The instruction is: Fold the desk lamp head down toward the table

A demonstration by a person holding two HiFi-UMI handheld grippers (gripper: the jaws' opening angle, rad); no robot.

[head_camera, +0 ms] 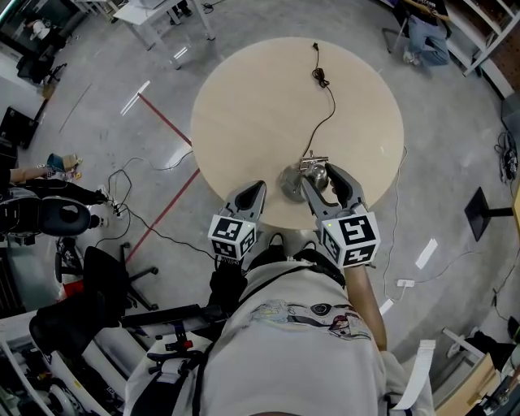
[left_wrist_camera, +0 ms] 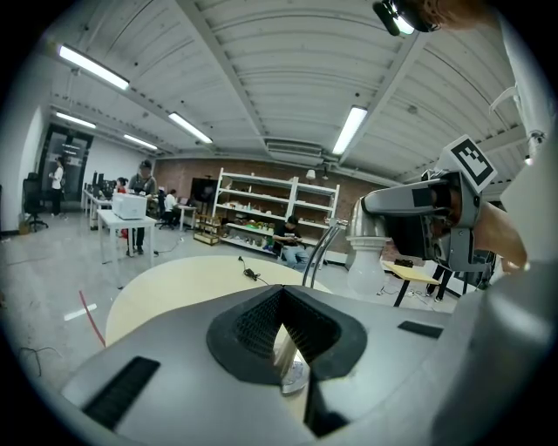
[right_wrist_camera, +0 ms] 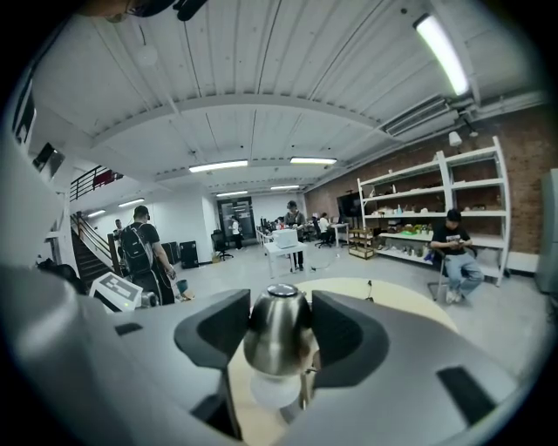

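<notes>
No words, numbers or brands are legible. Cubes (head_camera: 234, 237) on the left hand-held gripper (head_camera: 259, 188) and right hand-held gripper (head_camera: 318, 173) bear only square patterns.

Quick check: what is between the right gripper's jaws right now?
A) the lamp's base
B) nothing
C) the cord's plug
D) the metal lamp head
D: the right gripper view shows the metal lamp head, bulb below it, standing between the spread jaws of the right gripper.

A red line (head_camera: 166, 122) is seen marked across the grey floor (head_camera: 81, 146), a white desk (head_camera: 154, 15) and a seated person (head_camera: 426, 36) are found beyond, and white shelves (left_wrist_camera: 261, 209) are set behind.
</notes>
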